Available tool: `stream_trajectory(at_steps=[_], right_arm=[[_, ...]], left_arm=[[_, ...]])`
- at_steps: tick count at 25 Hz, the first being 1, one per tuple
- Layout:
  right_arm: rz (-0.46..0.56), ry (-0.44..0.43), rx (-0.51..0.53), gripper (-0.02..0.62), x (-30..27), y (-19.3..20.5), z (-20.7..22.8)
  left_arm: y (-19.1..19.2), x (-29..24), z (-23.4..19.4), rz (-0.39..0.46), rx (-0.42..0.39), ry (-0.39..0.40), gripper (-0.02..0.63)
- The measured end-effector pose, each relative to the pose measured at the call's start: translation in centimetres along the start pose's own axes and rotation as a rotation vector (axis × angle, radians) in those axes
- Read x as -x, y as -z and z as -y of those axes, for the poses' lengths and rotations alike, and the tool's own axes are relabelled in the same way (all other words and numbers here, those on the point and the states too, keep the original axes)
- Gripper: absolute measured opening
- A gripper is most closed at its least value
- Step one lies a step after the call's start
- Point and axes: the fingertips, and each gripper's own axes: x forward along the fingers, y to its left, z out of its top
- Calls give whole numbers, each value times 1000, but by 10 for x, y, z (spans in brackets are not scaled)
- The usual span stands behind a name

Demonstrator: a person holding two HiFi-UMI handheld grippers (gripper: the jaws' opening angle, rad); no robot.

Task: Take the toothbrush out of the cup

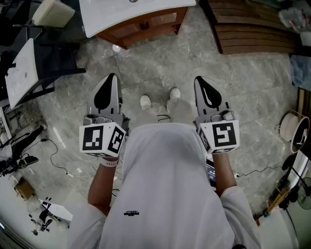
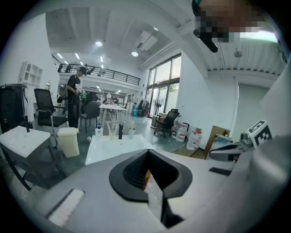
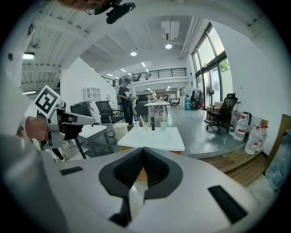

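Some way ahead stands a white basin counter [image 1: 126,14] [image 2: 116,148] [image 3: 154,139]. On its far edge are a small bottle, a black tap [image 3: 153,123], a clear cup [image 2: 111,130] [image 3: 144,123] and a pale cup [image 2: 131,132] [image 3: 163,124] with thin things standing in them; they are too small to tell the toothbrush. My left gripper [image 1: 112,78] [image 2: 148,152] and right gripper [image 1: 199,80] [image 3: 143,150] are held side by side at waist height, well short of the counter. Both are shut with nothing between the jaws.
A person in black [image 2: 74,98] stands behind the counter, by office chairs and a white bin [image 2: 69,141]. Water bottles [image 2: 188,136] and wooden planks [image 1: 252,29] lie to the right. A white folding table [image 1: 22,73] and floor cables are on the left.
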Motion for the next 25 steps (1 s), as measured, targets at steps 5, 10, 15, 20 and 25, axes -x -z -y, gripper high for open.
stream_trajectory(at_steps=[5, 10, 15, 20, 25], right_arm=[[11, 27, -13, 6, 36, 5, -75], [-6, 24, -53, 6, 54, 12, -124], [29, 29, -40, 6, 67, 5, -140], [30, 25, -36, 6, 74, 5, -132], [31, 8, -31, 6, 73, 5, -118]], left_arm=[[13, 78, -14, 17, 22, 29, 6], [16, 126, -28, 32, 28, 55, 6], [13, 147, -37, 48, 32, 49, 6], [14, 151, -29, 50, 34, 39, 6], [12, 143, -18, 51, 31, 28, 6]])
